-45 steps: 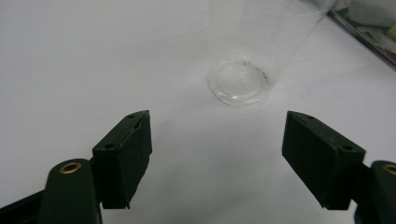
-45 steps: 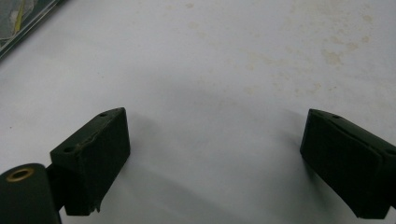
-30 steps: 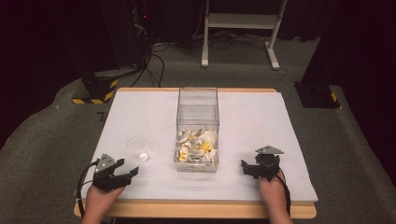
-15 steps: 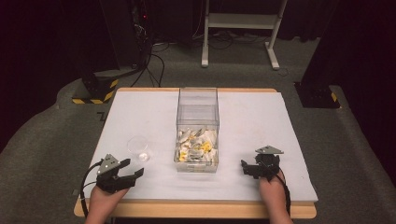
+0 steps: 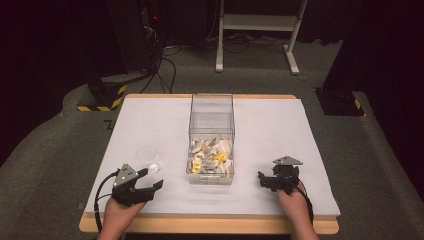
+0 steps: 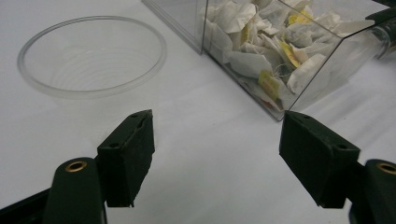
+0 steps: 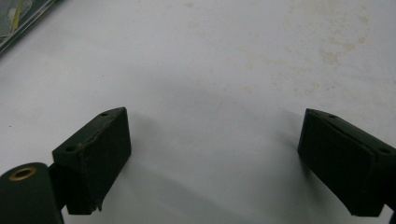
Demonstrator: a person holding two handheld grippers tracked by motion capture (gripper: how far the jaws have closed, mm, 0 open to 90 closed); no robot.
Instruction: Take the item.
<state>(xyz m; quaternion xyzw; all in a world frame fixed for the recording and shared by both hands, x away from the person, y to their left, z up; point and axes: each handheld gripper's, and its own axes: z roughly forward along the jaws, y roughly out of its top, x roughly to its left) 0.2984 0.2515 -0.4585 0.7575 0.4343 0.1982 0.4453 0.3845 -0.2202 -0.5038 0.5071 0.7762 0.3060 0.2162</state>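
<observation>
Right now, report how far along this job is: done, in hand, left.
Done: nothing visible; the clear cup is empty and the tea bags all sit in the clear box. In hand: nothing; the left gripper and right gripper are both open over bare table cover. Left: presumably any moving of bags.

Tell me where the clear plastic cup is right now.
In the high view the clear cup stands on the white table, left of the clear box of tea bags and just ahead of the left gripper.
</observation>
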